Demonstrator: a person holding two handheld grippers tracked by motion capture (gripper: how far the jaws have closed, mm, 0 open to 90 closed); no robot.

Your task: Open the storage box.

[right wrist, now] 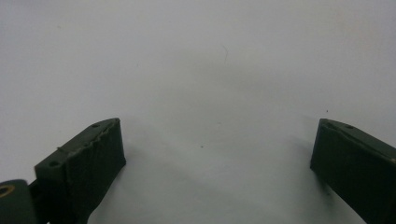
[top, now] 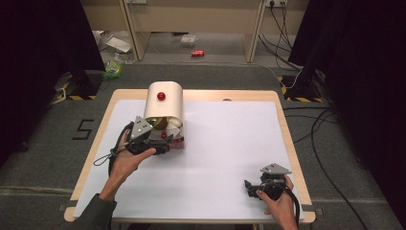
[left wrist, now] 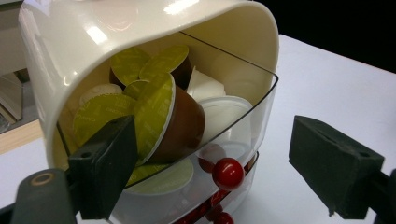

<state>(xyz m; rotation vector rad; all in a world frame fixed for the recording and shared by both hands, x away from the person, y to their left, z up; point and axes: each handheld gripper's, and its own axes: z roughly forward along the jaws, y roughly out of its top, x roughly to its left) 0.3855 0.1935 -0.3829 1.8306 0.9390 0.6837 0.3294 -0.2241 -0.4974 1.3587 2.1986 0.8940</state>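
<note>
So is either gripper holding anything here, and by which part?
Nothing is held. The left gripper has its jaws open at the capsule holder's open drawer, no pad pressing. The right gripper is open over the bare table.

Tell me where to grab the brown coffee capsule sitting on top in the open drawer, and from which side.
Grip the brown capsule across its tapered body, just behind the green foil rim, coming from above through the clear drawer's open top. It lies tilted on its side atop the pile, so its flanks look free; the left gripper's open jaws already face it.
</note>
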